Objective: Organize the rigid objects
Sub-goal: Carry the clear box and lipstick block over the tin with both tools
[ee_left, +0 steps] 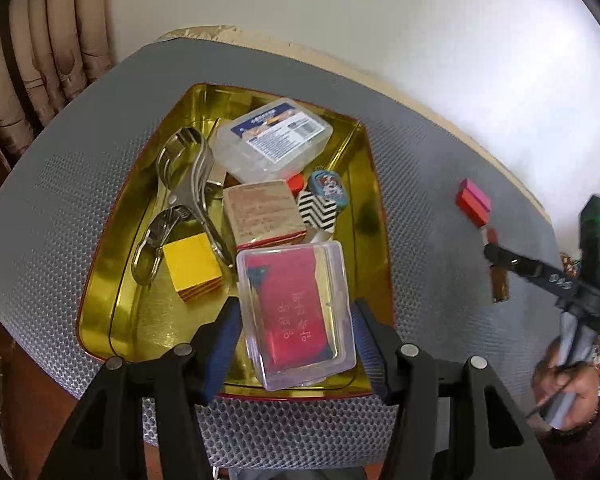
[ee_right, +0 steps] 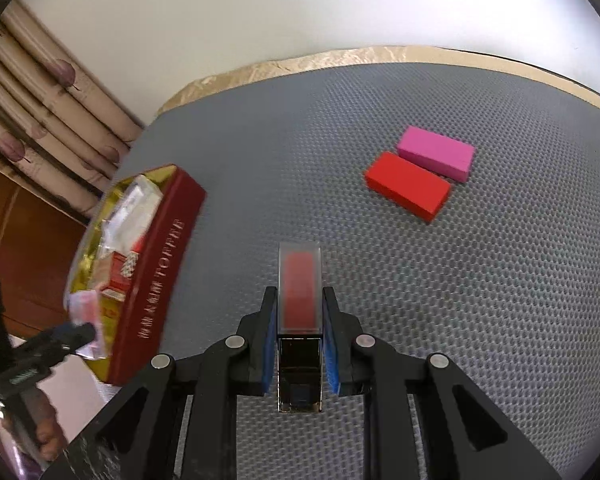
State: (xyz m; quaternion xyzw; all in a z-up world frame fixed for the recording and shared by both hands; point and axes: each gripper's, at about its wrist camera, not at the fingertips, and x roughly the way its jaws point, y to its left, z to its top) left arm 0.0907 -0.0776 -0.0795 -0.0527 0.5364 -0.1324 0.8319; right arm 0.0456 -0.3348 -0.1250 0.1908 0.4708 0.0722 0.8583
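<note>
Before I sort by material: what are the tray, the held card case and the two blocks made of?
Tray: likely metal tin, mirror-gold inside. Card case: clear hard plastic, see-through, glossy. Red block and pink block: matte painted, perhaps wood or plastic.

A clear plastic case (ee_left: 296,312) holding a red card hangs over the near end of the gold-lined tin (ee_left: 100,280), which is already crowded with small boxes and metal clips. A slim clear-capped red stick (ee_right: 300,292) points away over the grey bench. Far right, a red block (ee_right: 406,184) and a pink block (ee_right: 436,152) lie touching, side by side.
</note>
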